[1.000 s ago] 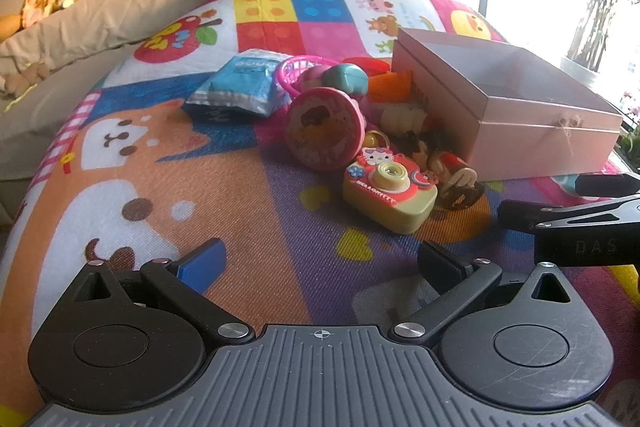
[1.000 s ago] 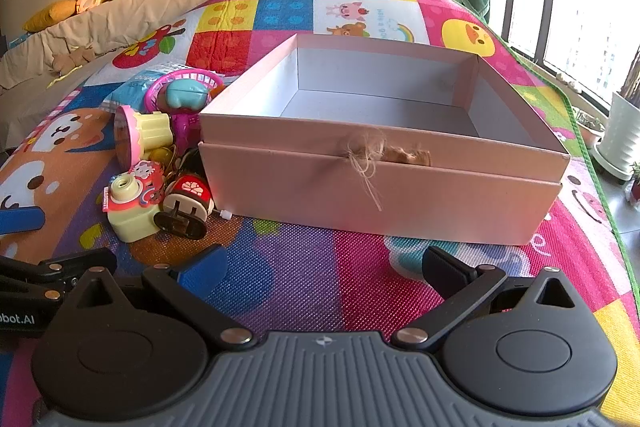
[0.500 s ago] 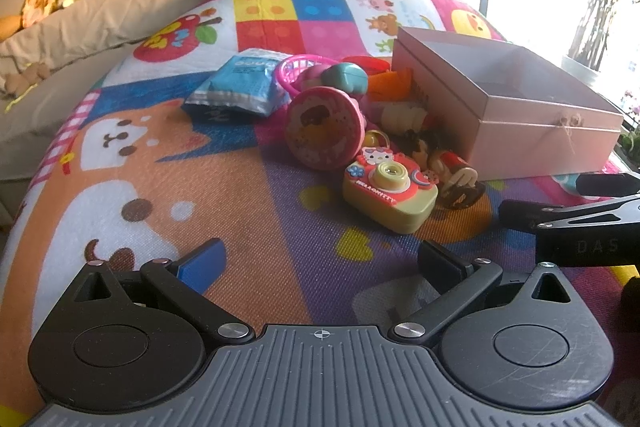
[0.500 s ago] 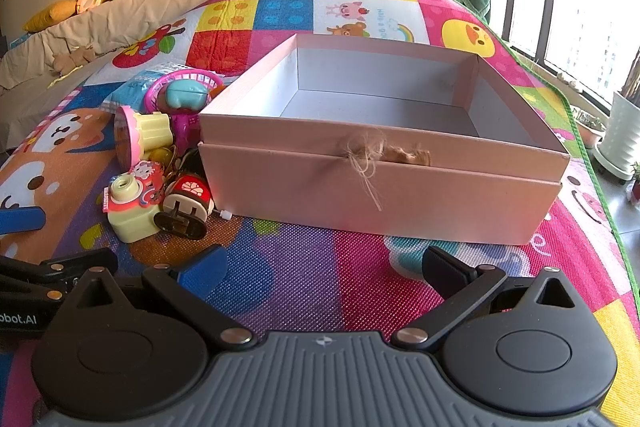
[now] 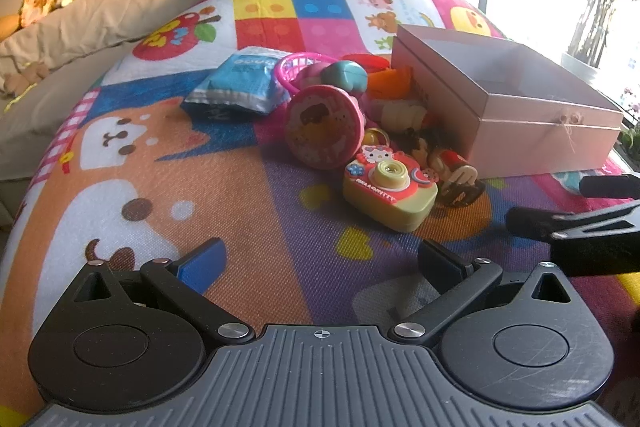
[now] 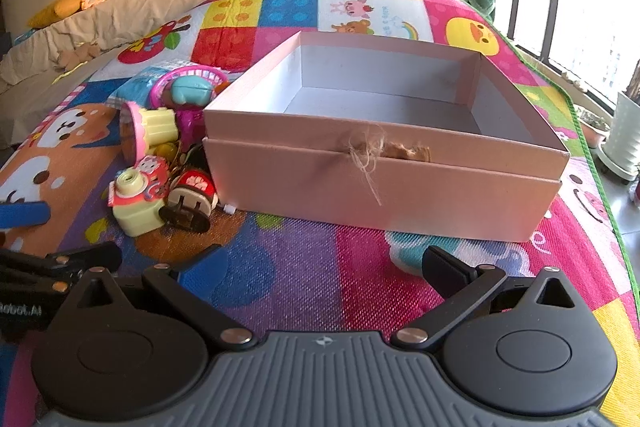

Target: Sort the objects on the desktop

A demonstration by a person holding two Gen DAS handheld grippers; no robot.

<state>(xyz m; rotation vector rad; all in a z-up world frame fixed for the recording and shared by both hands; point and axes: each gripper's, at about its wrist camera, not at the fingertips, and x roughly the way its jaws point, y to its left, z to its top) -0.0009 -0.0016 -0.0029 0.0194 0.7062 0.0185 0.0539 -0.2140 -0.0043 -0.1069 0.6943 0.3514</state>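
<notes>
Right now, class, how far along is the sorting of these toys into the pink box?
Done: nothing visible; the pink box looks empty inside. In hand: nothing; the left gripper and right gripper are both open, low over the play mat. Left: the whole pile beside the box, including the toy camera, pink cupcake toy and blue packet.

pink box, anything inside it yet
No, the right wrist view looks down into the pink box and shows only its bare white floor and walls, while the toys lie outside on the mat.
</notes>
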